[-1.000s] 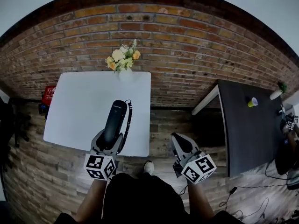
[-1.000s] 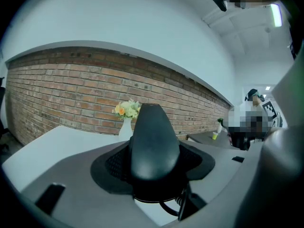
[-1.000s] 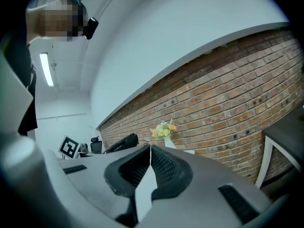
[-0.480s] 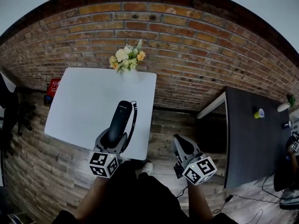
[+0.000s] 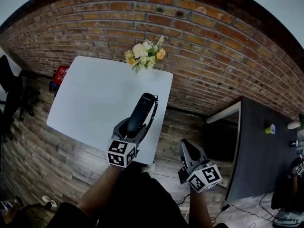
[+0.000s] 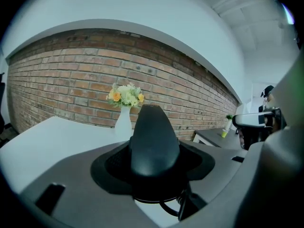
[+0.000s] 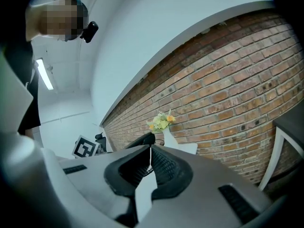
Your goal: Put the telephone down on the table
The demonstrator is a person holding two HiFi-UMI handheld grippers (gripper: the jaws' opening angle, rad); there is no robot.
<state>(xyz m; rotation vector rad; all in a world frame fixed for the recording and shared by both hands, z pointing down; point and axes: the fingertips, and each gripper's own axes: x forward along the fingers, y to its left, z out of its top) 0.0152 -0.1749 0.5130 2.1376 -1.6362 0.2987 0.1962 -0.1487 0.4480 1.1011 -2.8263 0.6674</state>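
A black telephone handset (image 5: 141,112) with a coiled cord sits in my left gripper (image 5: 133,127), which is shut on its lower end. It hangs over the near right part of the white table (image 5: 95,94), pointing toward the wall. In the left gripper view the handset (image 6: 152,137) fills the space between the jaws of the left gripper (image 6: 154,175). My right gripper (image 5: 186,144) is over the wooden floor, right of the table. It is shut with nothing in it, and in its own view the right gripper (image 7: 151,151) has its pads meeting at the tips.
A white vase of flowers (image 5: 145,56) stands at the table's far edge against the brick wall. A red crate (image 5: 61,73) and a black chair (image 5: 9,94) are left of the table. A dark table (image 5: 266,151) with a green cup (image 5: 270,128) stands at the right.
The head view has swung, so the table now sits lower and more tilted in it. My left gripper keeps its hold on the handset over the table's near right part. The right gripper stays shut.
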